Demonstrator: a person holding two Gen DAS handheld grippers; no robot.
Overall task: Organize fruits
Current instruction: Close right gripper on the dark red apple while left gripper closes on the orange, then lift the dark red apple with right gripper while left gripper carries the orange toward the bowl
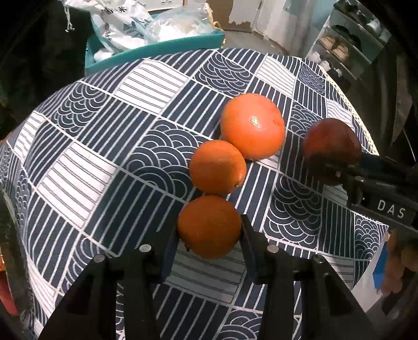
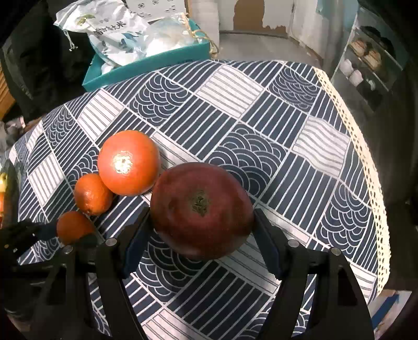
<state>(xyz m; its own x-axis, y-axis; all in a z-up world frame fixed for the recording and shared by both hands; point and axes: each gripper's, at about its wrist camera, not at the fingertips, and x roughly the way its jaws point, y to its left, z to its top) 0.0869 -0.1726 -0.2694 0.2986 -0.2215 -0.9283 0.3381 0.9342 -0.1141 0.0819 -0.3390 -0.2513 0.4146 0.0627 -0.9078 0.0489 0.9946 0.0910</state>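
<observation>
**Around the Table**

A tablecloth (image 2: pixel 261 125) in navy and white covers the table, patterned in squares of stripes and nested arcs, with a cream lace trim (image 2: pixel 365 162) along its right edge. Behind the far edge sits a teal bin (image 2: pixel 146 65) holding a printed white bag (image 2: pixel 115 31) and clear plastic wrapping (image 1: pixel 180 26). A dark garment (image 2: pixel 39 60) hangs at the far left. To the right stands a shelf (image 2: pixel 371 65) carrying shoes and white cups. Cardboard (image 2: pixel 248 15) leans against the back wall. A blue and white item (image 1: pixel 378 264) shows at the right edge, below the table.
</observation>
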